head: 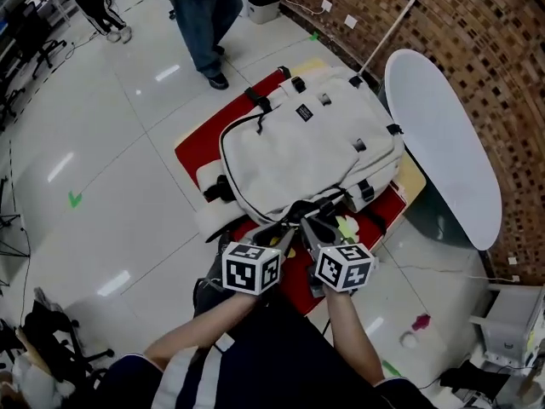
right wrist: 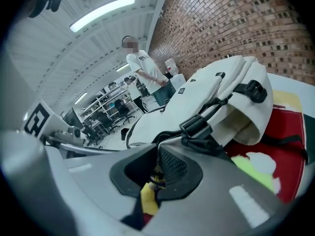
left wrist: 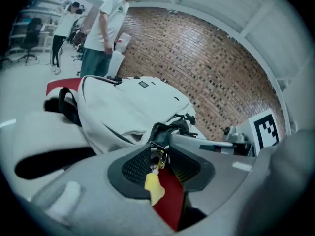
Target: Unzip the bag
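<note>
Only partly visible: zipper pull (left wrist: 157, 160) of bag (head: 306, 152)

cream bag (head: 306, 156) with black straps lies flat on a red mat (head: 204, 147), a yellow zip pull (left wrist: 153, 187) at its near end.

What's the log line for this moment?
left gripper: open, yellow tag between jaws | right gripper: shut on zipper pull | bag: on red mat
</note>
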